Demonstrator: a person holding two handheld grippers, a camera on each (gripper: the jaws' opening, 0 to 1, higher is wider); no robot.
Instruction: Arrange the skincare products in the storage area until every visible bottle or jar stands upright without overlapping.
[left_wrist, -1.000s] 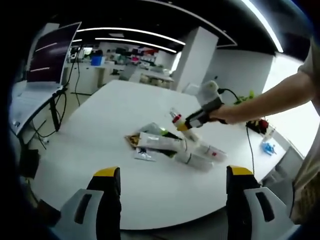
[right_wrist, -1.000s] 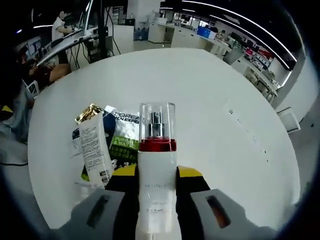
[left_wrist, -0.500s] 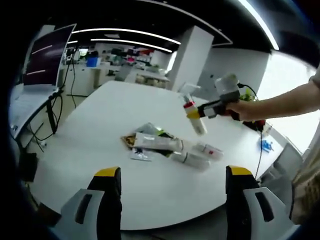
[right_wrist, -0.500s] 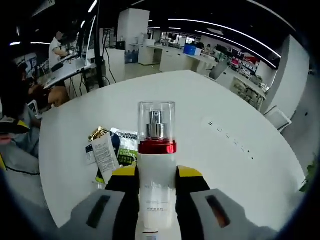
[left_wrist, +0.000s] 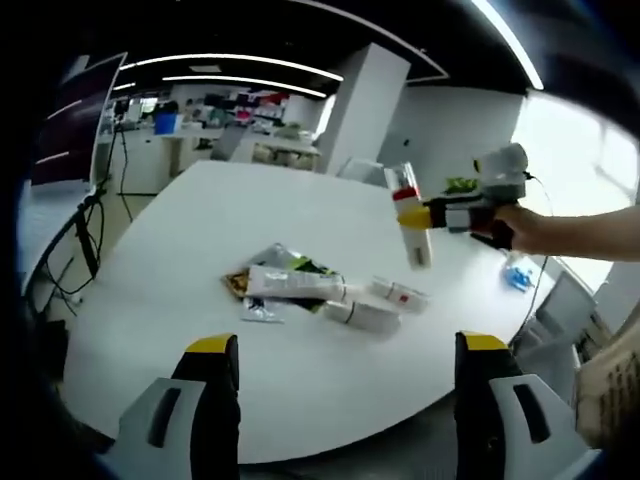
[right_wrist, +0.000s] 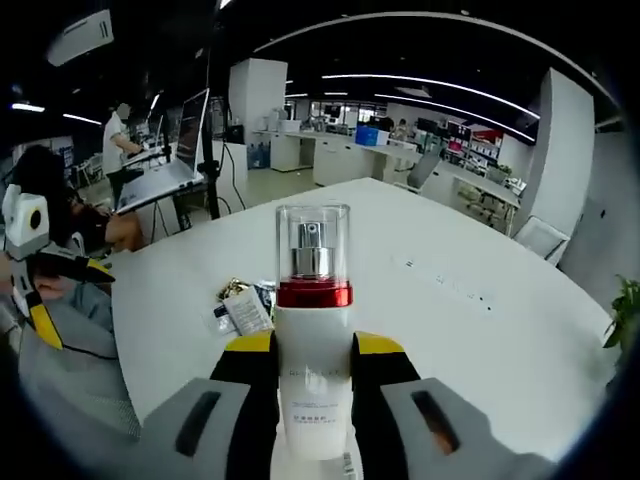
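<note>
A white spray bottle (right_wrist: 313, 340) with a red collar and a clear cap stands upright between the jaws of my right gripper (right_wrist: 313, 352), which is shut on it. In the left gripper view the same bottle (left_wrist: 412, 228) hangs in the air above the round white table (left_wrist: 200, 220), held by the right gripper (left_wrist: 432, 216) right of the pile. The pile holds a white tube (left_wrist: 295, 285), flat sachets (left_wrist: 262, 312) and two lying white bottles (left_wrist: 362, 316). My left gripper (left_wrist: 345, 345) is open near the table's front edge, short of the pile. The pile (right_wrist: 240, 305) lies left of the held bottle.
The left gripper (right_wrist: 40, 275) and grey clothing show at the left edge of the right gripper view. A blue item (left_wrist: 515, 272) lies at the table's far right. Desks with a screen (left_wrist: 80, 110) stand beyond the left side. Bare tabletop (right_wrist: 470, 330) spreads to the right.
The right gripper has carried the spray bottle up and to the right, away from the pile. The left gripper stays open in much the same place.
</note>
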